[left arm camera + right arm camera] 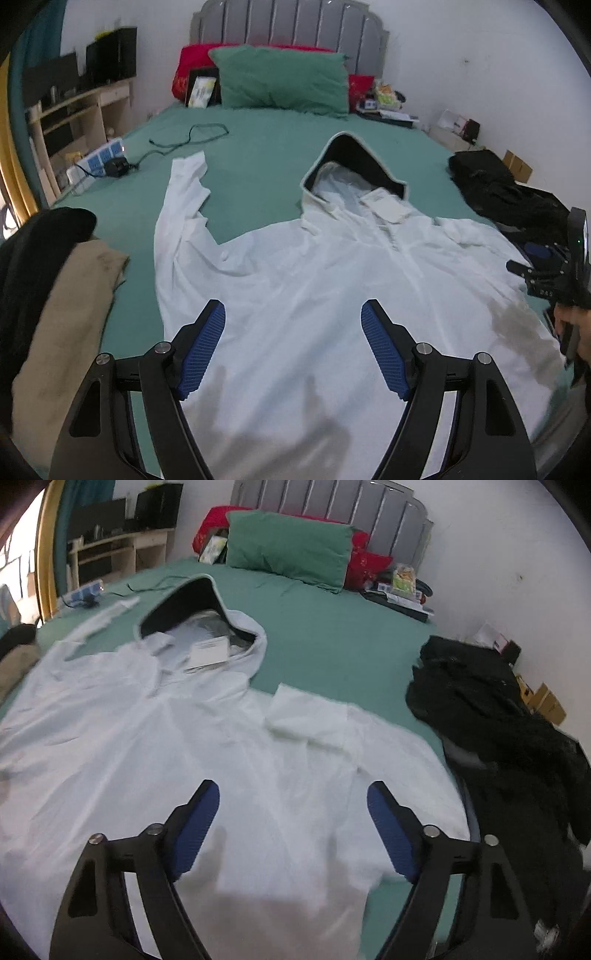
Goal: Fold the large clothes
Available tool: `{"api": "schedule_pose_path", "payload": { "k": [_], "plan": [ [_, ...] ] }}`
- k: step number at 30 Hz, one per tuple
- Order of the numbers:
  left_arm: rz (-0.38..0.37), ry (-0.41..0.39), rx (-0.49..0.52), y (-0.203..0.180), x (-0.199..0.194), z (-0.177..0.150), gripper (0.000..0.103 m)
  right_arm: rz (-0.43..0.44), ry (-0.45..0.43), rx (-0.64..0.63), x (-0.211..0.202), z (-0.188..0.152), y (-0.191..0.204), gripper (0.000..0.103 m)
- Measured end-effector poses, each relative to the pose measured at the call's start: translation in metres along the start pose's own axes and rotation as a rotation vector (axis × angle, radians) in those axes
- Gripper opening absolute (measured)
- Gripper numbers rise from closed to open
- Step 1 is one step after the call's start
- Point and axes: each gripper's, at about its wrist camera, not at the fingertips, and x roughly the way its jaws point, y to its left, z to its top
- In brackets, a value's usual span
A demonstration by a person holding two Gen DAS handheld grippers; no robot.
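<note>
Thin matt white cloth hoodie point(295, 295) on smooth green cloth sheet point(258, 147).

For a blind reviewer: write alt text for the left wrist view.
A white hooded jacket lies spread flat on a green-sheeted bed, with the open left gripper above its lower half. One sleeve extends toward a green pillow; beige folded cloth lies left.

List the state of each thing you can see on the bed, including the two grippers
white hooded jacket: spread flat, front up, hood open.
left sleeve: stretched out away from the body.
right sleeve: folded in over the body.
left gripper: open, empty, above the jacket.
right gripper: open, empty, above the jacket.
black garment: crumpled heap.
tan garment: loosely piled.
green pillow: propped against the headboard.
</note>
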Motion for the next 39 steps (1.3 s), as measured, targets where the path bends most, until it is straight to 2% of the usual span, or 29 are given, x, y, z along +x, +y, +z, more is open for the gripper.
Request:
{"api": "schedule_pose_path", "payload": {
  "k": [3, 5, 8, 9, 10, 11, 12, 15, 18, 23, 25, 29, 31, 35, 39],
  "plan": [
    [0.022, 0.015, -0.014, 0.016, 0.028, 0.012, 0.080, -0.026, 0.006, -0.090, 0.034, 0.018, 0.002, 0.080],
    [0.047, 0.015, -0.015, 0.029, 0.046, 0.022, 0.080, -0.012, 0.031, -0.127, 0.059, 0.026, 0.003, 0.078],
    [0.089, 0.010, -0.014, 0.044, 0.063, 0.032, 0.079, 0.016, 0.089, -0.121, 0.099, 0.031, -0.004, 0.064],
    [0.090, 0.011, -0.012, 0.047, 0.066, 0.035, 0.079, 0.019, 0.101, -0.121, 0.108, 0.031, -0.006, 0.052],
    [0.090, 0.009, -0.006, 0.050, 0.068, 0.037, 0.079, 0.030, 0.103, -0.112, 0.113, 0.032, -0.009, 0.032],
    [0.098, 0.006, 0.006, 0.053, 0.070, 0.038, 0.079, 0.052, 0.096, -0.083, 0.115, 0.034, -0.015, 0.021],
    [0.107, 0.003, 0.016, 0.054, 0.071, 0.039, 0.079, 0.058, 0.081, -0.049, 0.114, 0.037, -0.021, 0.005],
    [0.114, -0.001, 0.013, 0.065, 0.074, 0.045, 0.079, 0.048, 0.009, 0.041, 0.095, 0.047, -0.035, 0.004],
    [0.108, -0.021, -0.014, 0.076, 0.067, 0.051, 0.079, 0.051, -0.061, 0.059, 0.061, 0.061, -0.030, 0.004],
    [0.091, -0.073, -0.078, 0.091, 0.045, 0.064, 0.080, 0.123, -0.115, 0.034, 0.015, 0.088, 0.023, 0.004],
    [0.099, -0.093, -0.089, 0.098, 0.038, 0.067, 0.079, 0.146, -0.128, 0.001, 0.003, 0.096, 0.059, 0.004],
    [0.132, -0.116, -0.087, 0.108, 0.031, 0.068, 0.079, 0.217, -0.129, -0.009, -0.003, 0.108, 0.125, 0.004],
    [0.124, -0.103, -0.105, 0.115, 0.030, 0.066, 0.079, 0.241, -0.123, -0.022, -0.003, 0.110, 0.157, 0.004],
    [0.106, -0.069, -0.120, 0.127, 0.032, 0.063, 0.079, 0.292, -0.069, -0.028, 0.007, 0.104, 0.196, 0.004],
    [0.088, -0.059, -0.129, 0.139, 0.035, 0.061, 0.079, 0.333, 0.033, -0.023, 0.034, 0.093, 0.218, 0.004]
  ]
}}
